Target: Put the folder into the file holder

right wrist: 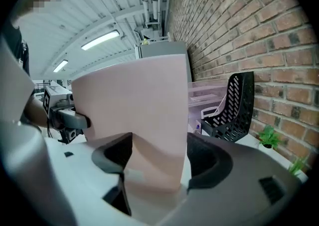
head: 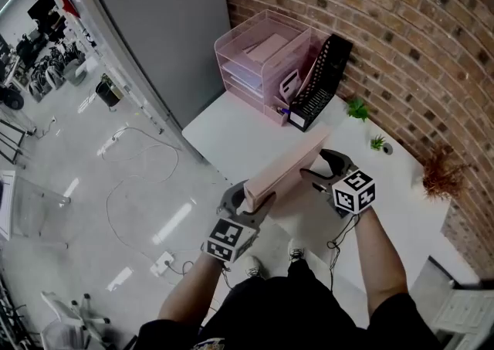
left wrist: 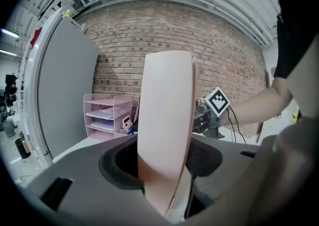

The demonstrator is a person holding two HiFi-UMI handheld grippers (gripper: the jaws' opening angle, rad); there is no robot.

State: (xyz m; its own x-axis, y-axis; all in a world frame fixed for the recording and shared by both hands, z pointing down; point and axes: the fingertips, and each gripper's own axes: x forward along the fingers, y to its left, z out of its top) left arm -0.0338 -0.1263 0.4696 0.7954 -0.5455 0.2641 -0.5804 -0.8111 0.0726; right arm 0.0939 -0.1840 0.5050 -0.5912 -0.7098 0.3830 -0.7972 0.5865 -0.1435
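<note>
You are holding the pale pink card folder [head: 284, 171] in the air over the white table [head: 231, 136]. It is well short of the black perforated file holder [head: 323, 78], which is standing by the brick wall beside the translucent pink drawer unit [head: 258, 55]. Your left gripper [head: 245, 202] is clenching the folder's near end, with the card standing on edge between its pads. Your right gripper [head: 320, 168] is spreading wide and clasping the far end across its breadth, and the card is bowing there.

That bowing is the main thing you are risking. Squeezing harder would likely crease the card, while easing either grip could let that end sag or slide out. You are also aiming a long, flexing sheet at a narrow slot. Coming in skewed could catch the holder's rim and shove it along the table, or knock the small green potted plants [head: 356, 109] nearby.

No brand or readable writing is showing, only the black-and-white square markers on the gripper cubes.
</note>
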